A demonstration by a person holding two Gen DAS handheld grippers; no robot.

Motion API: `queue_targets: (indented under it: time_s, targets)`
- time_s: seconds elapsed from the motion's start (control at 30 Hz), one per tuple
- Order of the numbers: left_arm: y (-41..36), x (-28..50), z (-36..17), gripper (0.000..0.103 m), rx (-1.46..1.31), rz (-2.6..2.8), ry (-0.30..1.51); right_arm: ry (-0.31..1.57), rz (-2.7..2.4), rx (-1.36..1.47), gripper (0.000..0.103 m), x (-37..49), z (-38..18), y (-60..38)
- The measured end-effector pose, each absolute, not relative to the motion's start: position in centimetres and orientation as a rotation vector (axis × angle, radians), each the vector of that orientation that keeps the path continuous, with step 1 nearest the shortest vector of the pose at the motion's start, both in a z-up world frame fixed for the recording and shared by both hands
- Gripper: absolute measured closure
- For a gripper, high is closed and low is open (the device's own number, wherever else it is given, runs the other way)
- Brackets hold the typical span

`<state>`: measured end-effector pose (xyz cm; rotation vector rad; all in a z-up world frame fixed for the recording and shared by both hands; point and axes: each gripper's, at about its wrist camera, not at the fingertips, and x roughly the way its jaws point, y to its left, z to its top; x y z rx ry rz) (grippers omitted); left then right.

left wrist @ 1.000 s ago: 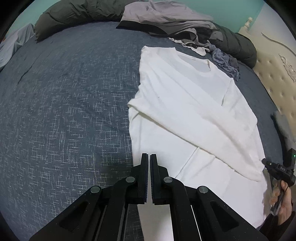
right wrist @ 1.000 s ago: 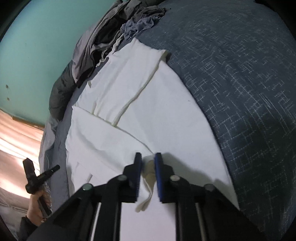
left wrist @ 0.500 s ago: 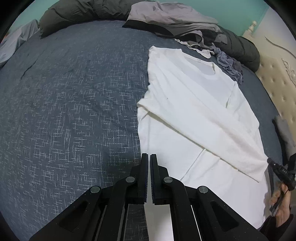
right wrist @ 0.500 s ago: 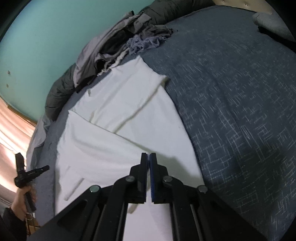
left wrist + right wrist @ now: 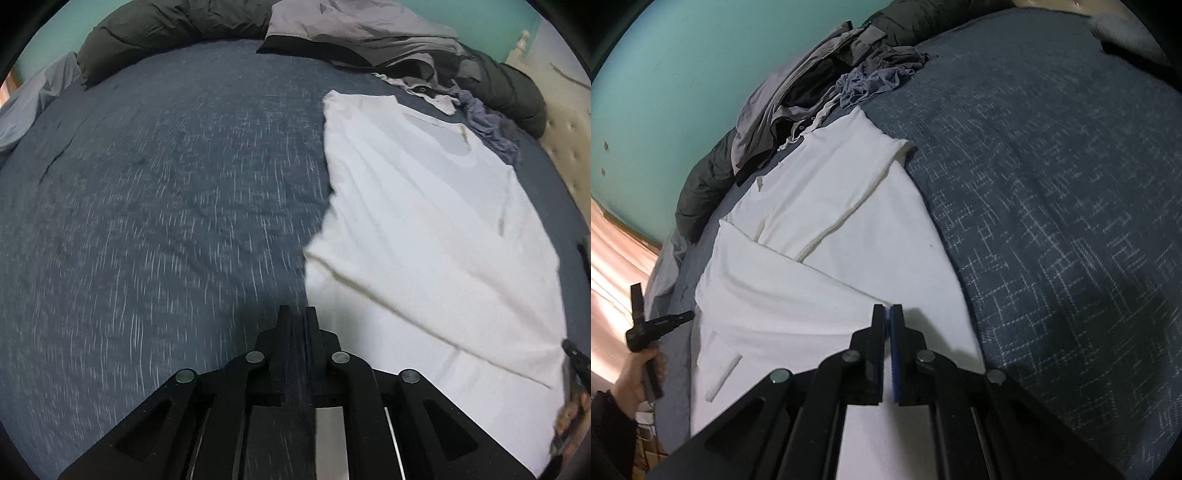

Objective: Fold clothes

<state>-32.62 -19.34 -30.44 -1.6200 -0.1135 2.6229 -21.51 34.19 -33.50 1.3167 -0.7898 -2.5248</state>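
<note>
Both tools, left (image 5: 298, 314) and right (image 5: 888, 312), closed over unlabelled white shirt (image 5: 827, 280).

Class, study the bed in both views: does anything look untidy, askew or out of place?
Yes. The white shirt lies flat with both sleeves folded inward, but behind its collar a heap of unfolded clothes sprawls along the far edge of the bed, with a crumpled bluish garment beside it.

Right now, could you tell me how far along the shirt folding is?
Done: both sleeves of the white shirt lie folded across its body. In hand: nothing; left gripper and right gripper have their jaws closed and empty. Left: folding the body, then the clothes pile.
</note>
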Motion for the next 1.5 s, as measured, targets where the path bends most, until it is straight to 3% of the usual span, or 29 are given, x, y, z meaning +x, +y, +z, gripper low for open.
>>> queue_targets:
  time_s: [0.33,0.97,1.23,1.5]
  targets:
    - [-20.1,-34.4,-31.6,0.093,-1.598,2.631,-0.156,-0.808,-2.489,1.322,0.101,-21.7,-33.6,34.1]
    - [-20.2,-35.0,-28.0,0.092,-1.569,2.660,-0.279,-0.848,-2.533,1.328,0.099,-21.1,-32.8,35.1]
    - [-18.0,-40.7,-26.4,0.084,-1.564,2.651,-0.257,-0.838,-2.574,1.191,0.098,-22.5,-31.8,36.6]
    - [-16.8,-49.9,-26.4,0.082,-1.569,2.645,-0.236,-0.833,-2.552,1.186,0.098,-23.2,-32.1,37.0]
